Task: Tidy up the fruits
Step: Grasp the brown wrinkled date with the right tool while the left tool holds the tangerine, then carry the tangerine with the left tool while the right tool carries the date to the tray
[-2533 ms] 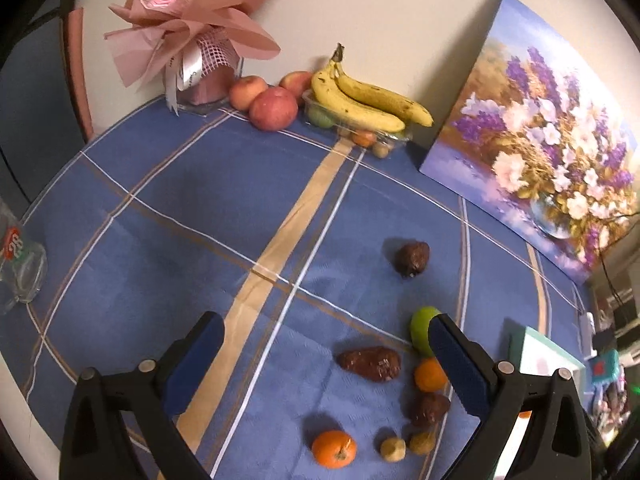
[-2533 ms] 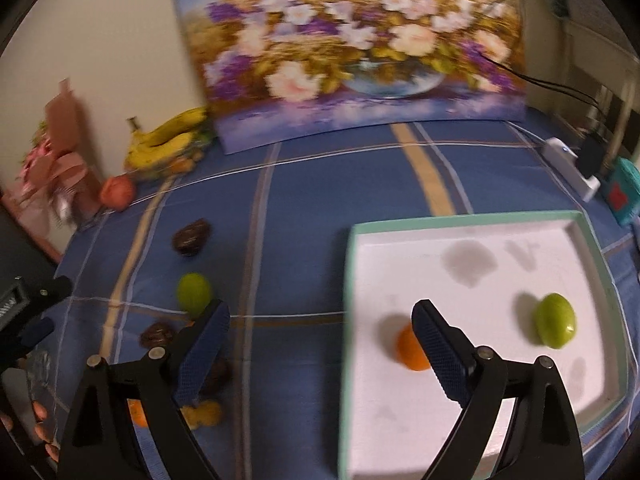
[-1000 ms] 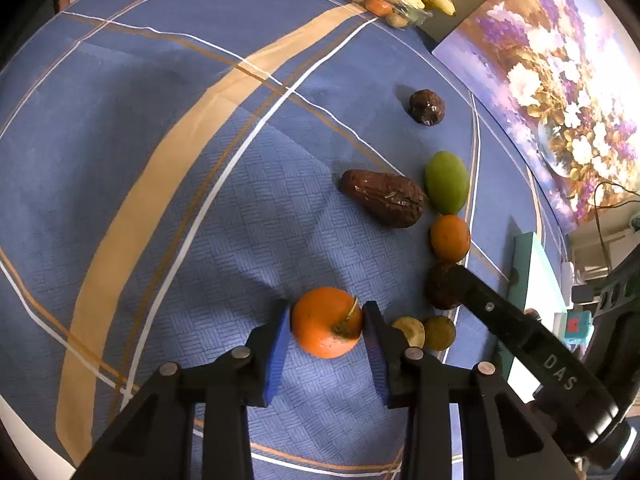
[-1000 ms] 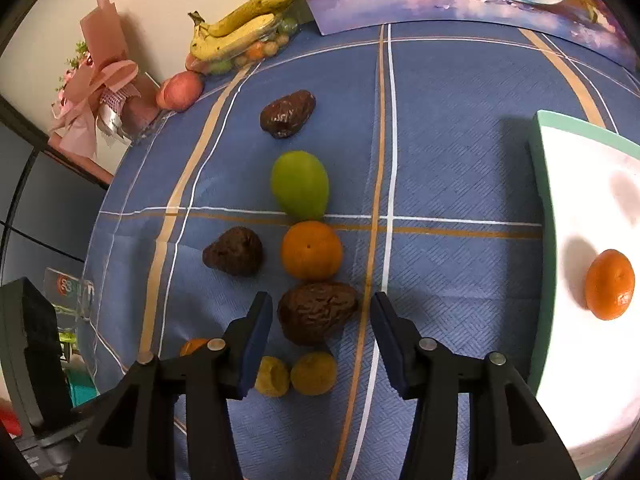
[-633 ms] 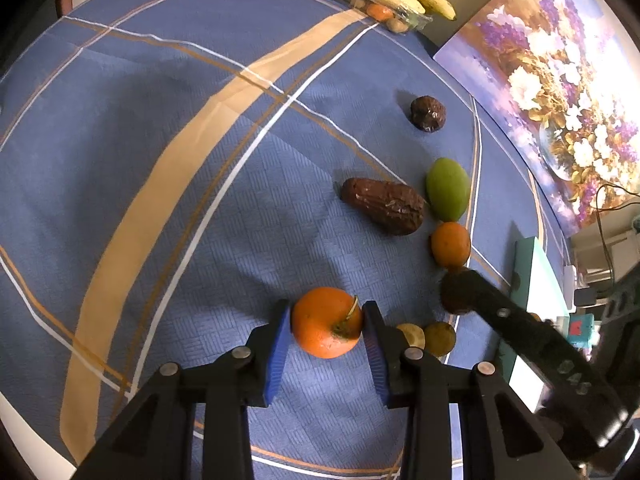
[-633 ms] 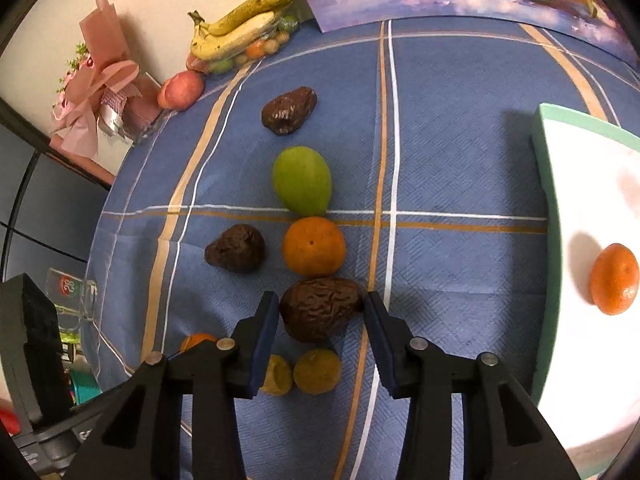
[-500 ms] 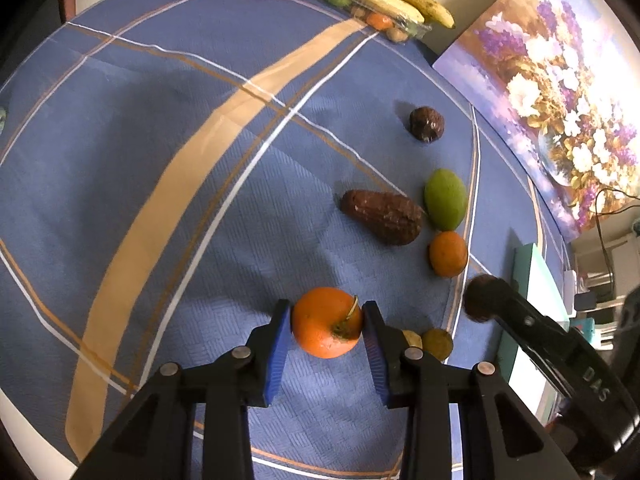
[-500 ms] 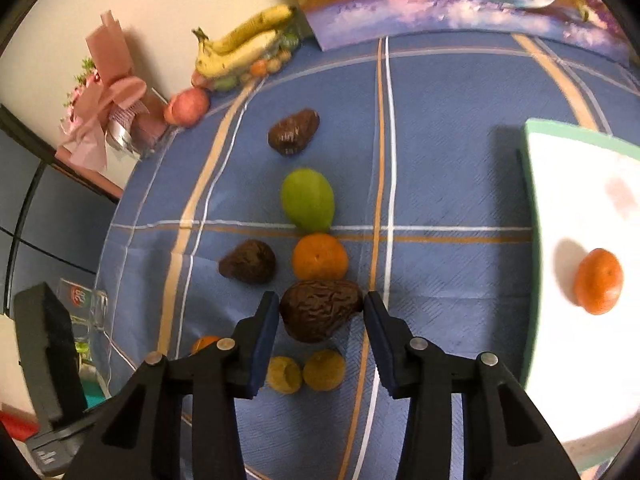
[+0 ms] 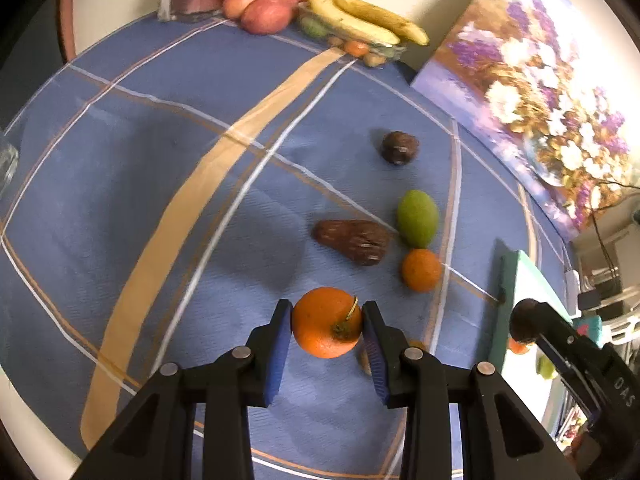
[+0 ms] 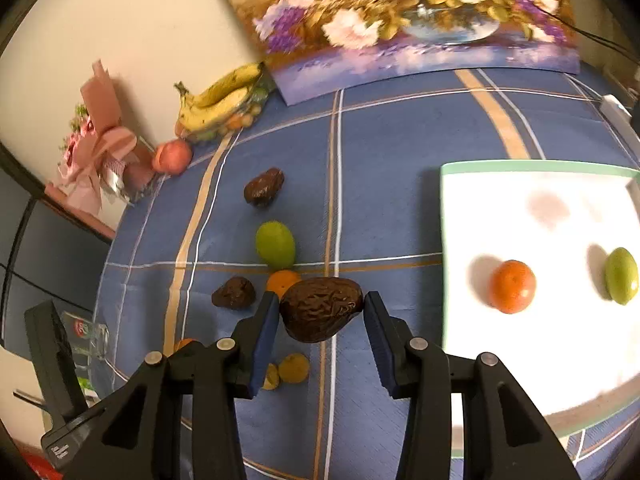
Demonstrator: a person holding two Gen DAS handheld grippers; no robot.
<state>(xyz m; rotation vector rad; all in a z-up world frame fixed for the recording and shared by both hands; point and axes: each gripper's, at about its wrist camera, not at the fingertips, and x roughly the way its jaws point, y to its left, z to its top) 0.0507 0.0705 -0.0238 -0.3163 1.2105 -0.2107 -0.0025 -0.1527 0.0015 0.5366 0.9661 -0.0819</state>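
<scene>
My left gripper (image 9: pixel 326 328) is shut on an orange with a stem (image 9: pixel 327 322), held above the blue cloth. My right gripper (image 10: pixel 320 314) is shut on a wrinkled brown fruit (image 10: pixel 321 308), lifted above the cloth left of the white tray (image 10: pixel 540 364). The tray, green-rimmed, holds an orange (image 10: pixel 513 286) and a green fruit (image 10: pixel 621 275). On the cloth lie a green fruit (image 9: pixel 417 218), a small orange (image 9: pixel 421 270), a long brown fruit (image 9: pixel 352 241) and a round brown fruit (image 9: pixel 399 147). Two small yellow fruits (image 10: pixel 294 368) lie below my right gripper.
Bananas over a clear box of small fruits (image 9: pixel 360 24), apples (image 9: pixel 266 14) and a pink bouquet (image 10: pixel 100 144) stand along the back wall. A flower painting (image 10: pixel 420 12) leans there. A glass (image 10: pixel 90 340) sits at the cloth's left edge.
Both grippers have risen with their fruits. The right gripper carried the brown fruit up and toward the tray, which now shows more fully.
</scene>
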